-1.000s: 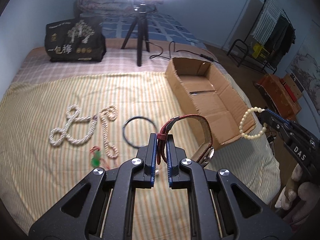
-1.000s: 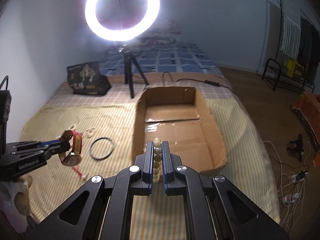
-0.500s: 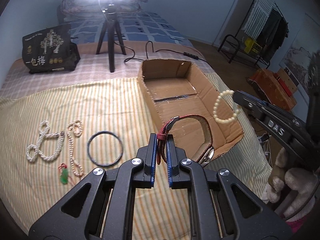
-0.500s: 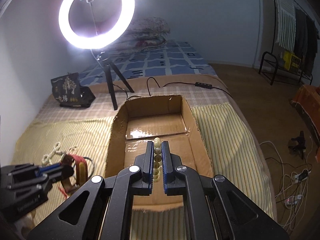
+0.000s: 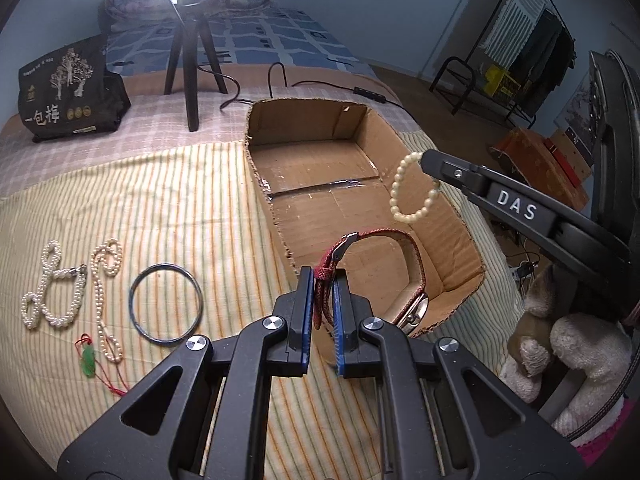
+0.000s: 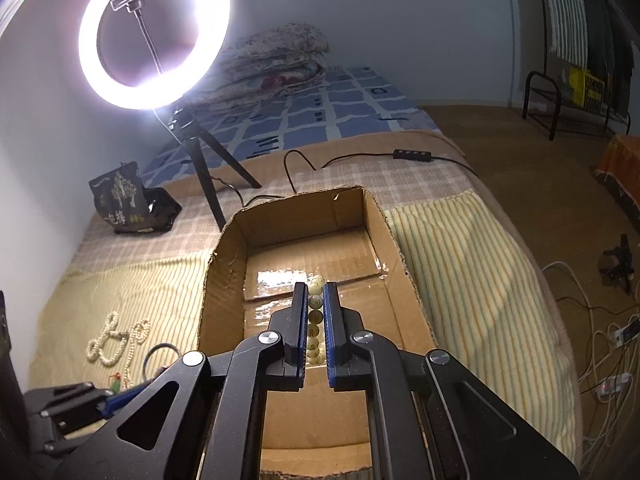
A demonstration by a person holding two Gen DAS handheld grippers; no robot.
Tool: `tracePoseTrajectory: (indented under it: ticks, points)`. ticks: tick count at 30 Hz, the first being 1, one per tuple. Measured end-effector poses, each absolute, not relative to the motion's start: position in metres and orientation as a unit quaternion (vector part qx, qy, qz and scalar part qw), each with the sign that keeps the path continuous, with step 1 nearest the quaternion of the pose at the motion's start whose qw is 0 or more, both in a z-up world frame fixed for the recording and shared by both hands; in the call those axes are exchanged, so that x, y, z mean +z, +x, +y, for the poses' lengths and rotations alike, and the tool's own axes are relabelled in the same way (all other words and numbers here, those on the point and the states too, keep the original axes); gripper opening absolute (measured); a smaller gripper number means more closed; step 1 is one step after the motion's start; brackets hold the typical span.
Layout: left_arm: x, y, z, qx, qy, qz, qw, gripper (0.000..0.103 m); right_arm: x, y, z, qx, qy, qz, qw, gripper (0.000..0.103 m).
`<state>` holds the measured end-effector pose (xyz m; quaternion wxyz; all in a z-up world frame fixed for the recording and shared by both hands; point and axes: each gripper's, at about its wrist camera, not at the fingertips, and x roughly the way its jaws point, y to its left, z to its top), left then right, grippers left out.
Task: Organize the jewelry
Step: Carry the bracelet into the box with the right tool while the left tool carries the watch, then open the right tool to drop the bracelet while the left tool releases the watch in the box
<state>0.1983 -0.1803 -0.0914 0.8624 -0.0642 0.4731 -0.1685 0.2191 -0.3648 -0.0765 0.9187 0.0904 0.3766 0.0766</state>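
Item 1, left gripper (image 5: 321, 280): jaws clenched on the strap of a red-strapped wristwatch (image 5: 376, 276). The watch hangs above the near corner of the open cardboard box (image 5: 304, 128); a second ago it was out over the striped bedspread (image 5: 168, 208), so it has been carried across to the box.

Item 2, right gripper (image 6: 316, 300): jaws clenched on a cream bead bracelet (image 5: 414, 188), whose loop dangles over the box interior near the right wall. A second ago it hung outside the box's near right corner.

Item 3, cardboard box: flaps up, floor bare, a glossy tape seam across it. Nothing has been deposited yet.

Item 4, awaiting collection on the bedspread, left of the box: a thick pearl rope necklace (image 5: 52, 292), a finer pearl strand (image 5: 105, 292), a dark bangle (image 5: 166, 304), and a green pendant on red cord (image 5: 89, 360).

Background: ring light (image 6: 154, 32) on a tripod, and a black printed bag (image 5: 68, 92).

Assessment: both pieces have arrived over the box together, so the carry looks about finished; release of each is the probable next step. Four pieces would then remain.
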Motion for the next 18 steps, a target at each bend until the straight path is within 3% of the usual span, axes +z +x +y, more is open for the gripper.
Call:
tracePoseTrajectory:
  ticks: [7, 10, 13, 15, 18]
  points:
    - [-0.0964, 0.2006, -0.1863, -0.178, -0.062, 0.476, 0.859, 0.007, -0.0807, 0.2241, -0.364, 0.078, 0.092, 0.382, 0.916, 0.006]
    - [-0.0968, 0.2016, -0.1865, -0.179, -0.061, 0.475, 0.86, 0.013, -0.0802, 0.2246, -0.3637, 0.075, 0.087, 0.383, 0.917, 0.006]
    - [-0.0976, 0.2011, -0.1867, -0.176, -0.058, 0.473, 0.861, 0.023, -0.0794, 0.225, -0.3636, 0.071, 0.085, 0.381, 0.918, 0.014]
    - [-0.0968, 0.2004, -0.1858, -0.174, -0.056, 0.47, 0.863, 0.024, -0.0788, 0.2247, -0.3644, 0.067, 0.086, 0.378, 0.919, 0.03]
    - [-0.0954, 0.2007, -0.1837, -0.172, -0.056, 0.469, 0.865, 0.024, -0.0769, 0.2234, -0.366, 0.064, 0.086, 0.374, 0.921, 0.032]
